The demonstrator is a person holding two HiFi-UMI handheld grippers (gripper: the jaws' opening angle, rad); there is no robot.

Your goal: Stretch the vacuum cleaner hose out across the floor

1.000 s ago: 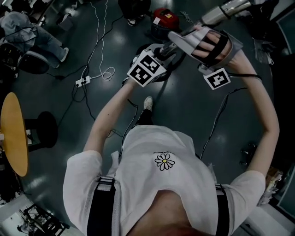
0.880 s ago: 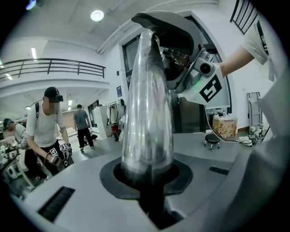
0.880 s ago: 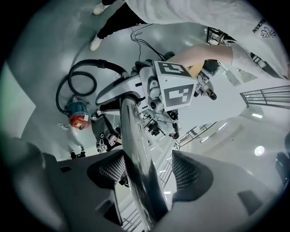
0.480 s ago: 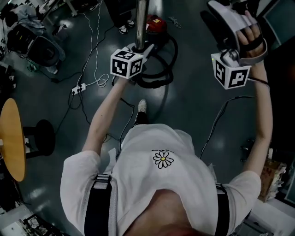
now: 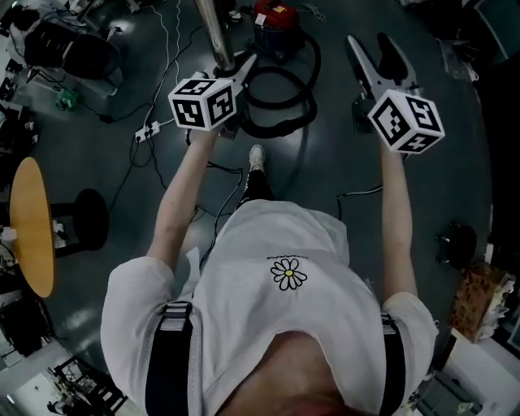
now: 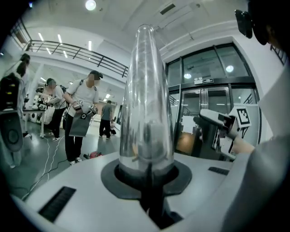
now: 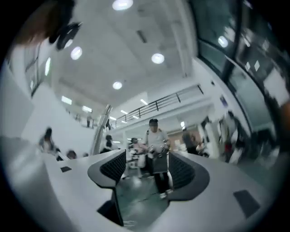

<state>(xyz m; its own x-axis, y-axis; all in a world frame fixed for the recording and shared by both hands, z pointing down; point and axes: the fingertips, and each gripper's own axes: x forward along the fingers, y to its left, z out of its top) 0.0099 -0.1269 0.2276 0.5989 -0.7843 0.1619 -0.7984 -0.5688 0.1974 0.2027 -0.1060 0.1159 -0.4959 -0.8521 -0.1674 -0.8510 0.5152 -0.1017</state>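
A red vacuum cleaner [image 5: 275, 16] stands on the dark floor at the top of the head view. Its black hose [image 5: 282, 91] lies in a loop just below it. My left gripper [image 5: 237, 70] is shut on the cleaner's shiny metal tube [image 5: 212, 31], which rises past the jaws toward the top edge. In the left gripper view the metal tube [image 6: 147, 99] stands upright, clamped in my left gripper [image 6: 147, 168]. My right gripper [image 5: 379, 50] hovers to the right of the hose, open and empty. In its own view my right gripper [image 7: 145, 168] holds nothing.
A white power strip [image 5: 147, 131] with cables lies left of the hose. A round wooden table [image 5: 30, 227] and a black stool base [image 5: 83, 220] stand at the left. My shoe [image 5: 257, 155] is below the hose. A person [image 6: 80, 118] with grippers stands ahead.
My left gripper has carried the metal tube left and rolled. My right gripper has turned its marker cube upward and come down toward me, off the tube.
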